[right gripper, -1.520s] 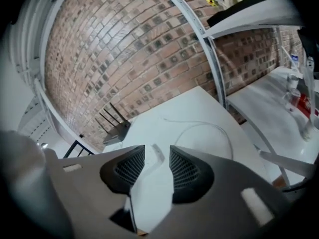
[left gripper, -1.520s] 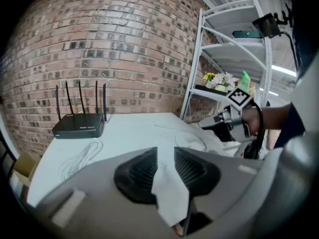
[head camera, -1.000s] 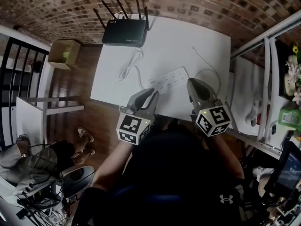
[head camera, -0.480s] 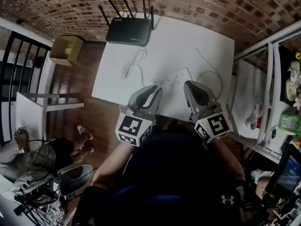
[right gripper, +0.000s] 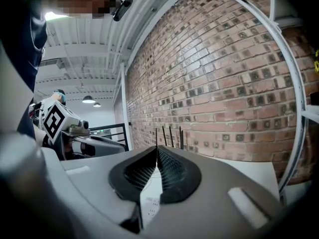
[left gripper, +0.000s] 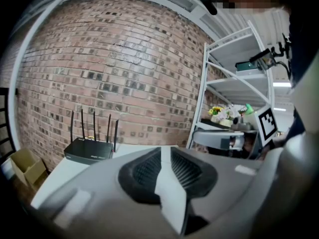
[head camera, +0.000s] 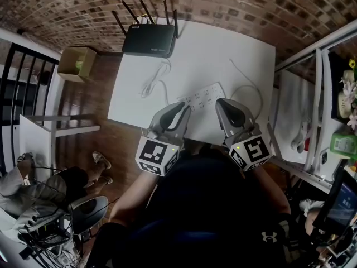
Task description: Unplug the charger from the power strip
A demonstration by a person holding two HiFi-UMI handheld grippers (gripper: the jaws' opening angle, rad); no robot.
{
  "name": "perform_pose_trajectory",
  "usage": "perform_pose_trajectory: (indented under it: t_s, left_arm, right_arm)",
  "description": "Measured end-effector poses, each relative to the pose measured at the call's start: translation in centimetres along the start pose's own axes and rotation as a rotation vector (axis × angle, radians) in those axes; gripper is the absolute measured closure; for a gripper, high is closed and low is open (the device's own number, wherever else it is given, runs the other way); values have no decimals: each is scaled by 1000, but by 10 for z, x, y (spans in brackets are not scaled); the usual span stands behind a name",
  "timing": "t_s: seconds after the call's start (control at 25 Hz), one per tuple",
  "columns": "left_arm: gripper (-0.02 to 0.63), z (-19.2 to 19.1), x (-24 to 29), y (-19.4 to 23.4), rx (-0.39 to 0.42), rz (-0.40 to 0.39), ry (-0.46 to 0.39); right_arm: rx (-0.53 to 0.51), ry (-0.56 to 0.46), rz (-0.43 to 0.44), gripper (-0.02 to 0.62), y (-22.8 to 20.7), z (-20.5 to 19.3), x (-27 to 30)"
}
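- Head view: the left gripper (head camera: 184, 109) and the right gripper (head camera: 222, 103) are held side by side over the near edge of the white table (head camera: 240, 43), with their marker cubes toward the person.
- In the left gripper view the pads stand a thin slit apart. Only bare tabletop shows through the slit, and nothing is held.
- In the right gripper view the pads meet at their tips, closed on nothing.
- The power strip (head camera: 202, 95) lies flat on the table just beyond both sets of tips, between them. What is plugged into it is too small to make out.
- A white cable (head camera: 152, 81) runs from the strip's left end into a loose coil farther back.
- A black router (head camera: 149, 39) sits at the table's far edge, by the brick wall (head camera: 223, 4).
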State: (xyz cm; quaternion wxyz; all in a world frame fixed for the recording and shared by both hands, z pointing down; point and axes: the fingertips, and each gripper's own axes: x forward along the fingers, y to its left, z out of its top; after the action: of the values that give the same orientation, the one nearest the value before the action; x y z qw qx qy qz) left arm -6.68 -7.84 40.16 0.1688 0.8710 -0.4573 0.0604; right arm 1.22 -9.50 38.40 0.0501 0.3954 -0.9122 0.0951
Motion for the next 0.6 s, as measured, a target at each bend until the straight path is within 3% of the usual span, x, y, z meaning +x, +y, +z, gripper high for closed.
perform_pose_trajectory:
  t_s: [0.6]
  left_arm:
    - [546, 4, 2, 1, 4, 2, 2]
  right_arm:
    - [12, -1, 1, 581, -2, -2, 0]
